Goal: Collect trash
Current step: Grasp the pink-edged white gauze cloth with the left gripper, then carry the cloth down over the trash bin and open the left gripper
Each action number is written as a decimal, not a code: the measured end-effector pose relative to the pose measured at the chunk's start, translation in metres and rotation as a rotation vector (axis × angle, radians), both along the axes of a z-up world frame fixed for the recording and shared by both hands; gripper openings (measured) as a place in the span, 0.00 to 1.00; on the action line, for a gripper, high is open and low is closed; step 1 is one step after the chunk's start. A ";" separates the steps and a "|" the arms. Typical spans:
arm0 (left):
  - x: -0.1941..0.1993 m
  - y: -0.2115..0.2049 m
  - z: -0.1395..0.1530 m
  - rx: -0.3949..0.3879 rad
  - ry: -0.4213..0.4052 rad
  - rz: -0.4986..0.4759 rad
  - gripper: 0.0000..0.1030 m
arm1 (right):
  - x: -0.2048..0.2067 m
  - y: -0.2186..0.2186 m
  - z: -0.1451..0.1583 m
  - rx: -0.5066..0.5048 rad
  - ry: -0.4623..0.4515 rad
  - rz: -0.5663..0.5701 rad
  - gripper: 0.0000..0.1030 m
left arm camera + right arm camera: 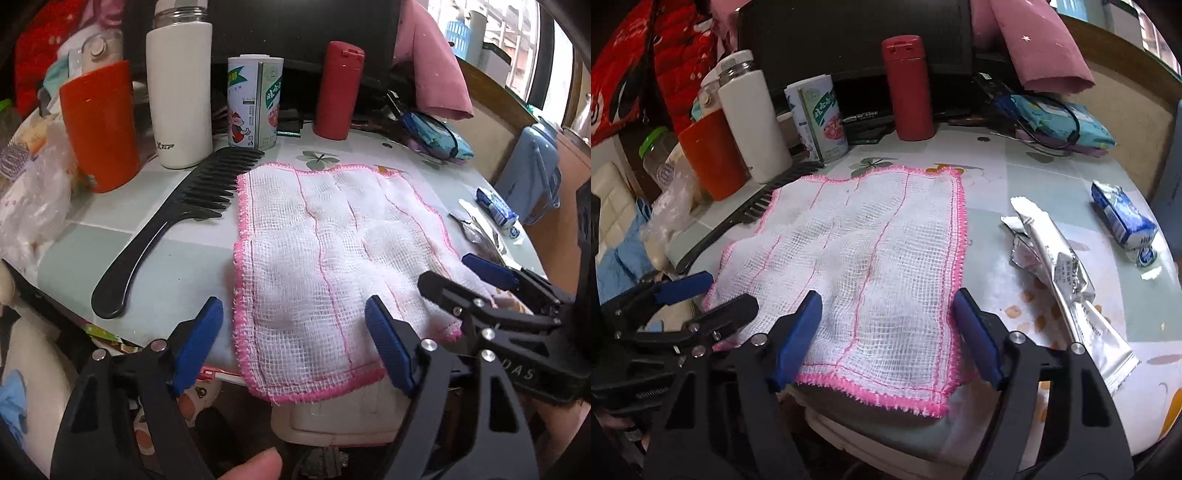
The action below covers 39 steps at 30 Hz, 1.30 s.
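Note:
Crumpled silver foil wrappers (1067, 280) lie on the table to the right of a white gauze cloth with a pink hem (868, 266). A blue-and-white wrapper (1123, 218) lies farther right, near the table's edge. In the left wrist view the foil wrappers (476, 229) and the blue wrapper (495, 208) show at the right, past the cloth (332, 258). My left gripper (293, 317) stands open over the cloth's near left corner, with nothing between its fingers. My right gripper (886, 301) stands open over the cloth's near right part, empty, just left of the foil. Each gripper also shows in the other's view: the right (448, 271), the left (727, 291).
Along the back stand an orange cup (99, 125), a white flask (181, 92), a printed tin (253, 103) and a red bottle (338, 92). A black comb (170, 229) lies left of the cloth. A clear plastic bag (33, 206) sits at the left, tissue packs (1060, 118) at the back right.

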State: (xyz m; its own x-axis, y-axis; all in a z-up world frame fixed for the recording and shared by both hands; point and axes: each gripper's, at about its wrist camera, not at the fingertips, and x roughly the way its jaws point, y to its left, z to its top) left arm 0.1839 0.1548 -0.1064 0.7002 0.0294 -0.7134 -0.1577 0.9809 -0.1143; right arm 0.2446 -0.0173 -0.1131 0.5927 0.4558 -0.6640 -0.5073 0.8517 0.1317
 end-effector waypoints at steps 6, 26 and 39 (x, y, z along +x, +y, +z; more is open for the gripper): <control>0.001 -0.005 0.000 -0.043 -0.007 -0.040 0.39 | -0.004 0.005 -0.001 0.013 -0.001 0.039 0.39; -0.067 -0.037 0.008 -0.105 -0.026 -0.112 0.11 | -0.098 -0.028 0.018 0.130 0.001 0.075 0.14; -0.177 -0.097 -0.003 -0.093 -0.017 -0.191 0.12 | -0.218 -0.095 -0.002 0.161 0.035 0.008 0.14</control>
State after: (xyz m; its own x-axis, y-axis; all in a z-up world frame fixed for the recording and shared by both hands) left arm 0.0069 0.0577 -0.1096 0.6984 -0.1703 -0.6952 0.0330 0.9779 -0.2065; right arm 0.0271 -0.1123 -0.1146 0.5664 0.5625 -0.6023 -0.5067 0.8141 0.2838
